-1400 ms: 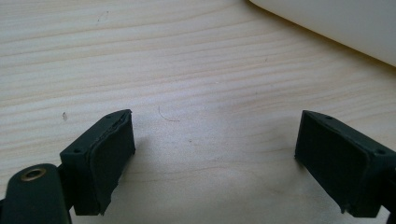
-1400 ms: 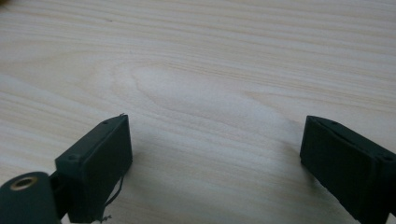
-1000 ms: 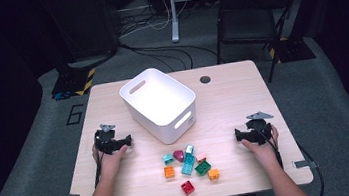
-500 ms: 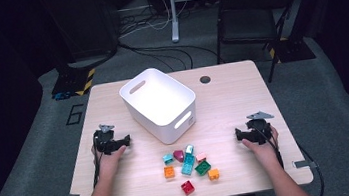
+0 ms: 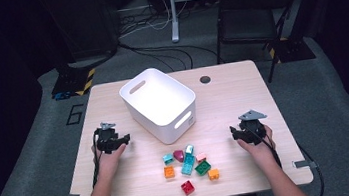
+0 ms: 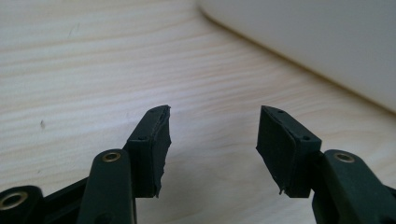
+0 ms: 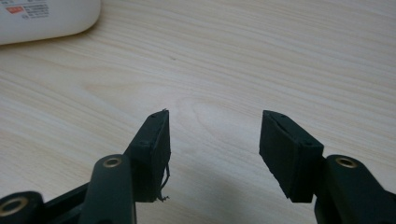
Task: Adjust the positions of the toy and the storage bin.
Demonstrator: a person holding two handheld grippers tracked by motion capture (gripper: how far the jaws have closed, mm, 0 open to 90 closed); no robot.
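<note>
Table (image 5: 242, 94): light wood top, rounded corners, dark floor on all sides. Its far and right parts lie bare; 1 small dark round hole (image 5: 205, 79) sits near the far edge.

White bin (image 5: 159, 104): the largest thing on the top, set at an angle left of centre toward the far side, open at the top, with handle slots in 2 walls. Its near corner points at the bricks. In the left gripper view its white wall (image 6: 317, 42) crosses the upper right, with bare wood between it and the jaws. In the right gripper view 1 rounded corner (image 7: 46, 18) with a label shows at upper left, well apart from the jaws.

Left gripper (image 5: 123, 141): held low over the table near the left edge, just beside the bin's left wall. Jaws apart, nothing between them; they have just been closing in part.

Right gripper (image 5: 233, 132): near the right front of the table, open wood all round it. Jaws apart, nothing between them; also just been closing in part.

Toy bricks (image 5: 189, 165): 8 small pieces clustered near the front edge, between the 2 grippers and clear of both. The red brick (image 5: 187, 187) lies nearest the front edge, the orange brick (image 5: 169, 171) toward the left of the cluster, the green brick (image 5: 202, 167) right of centre.
</note>
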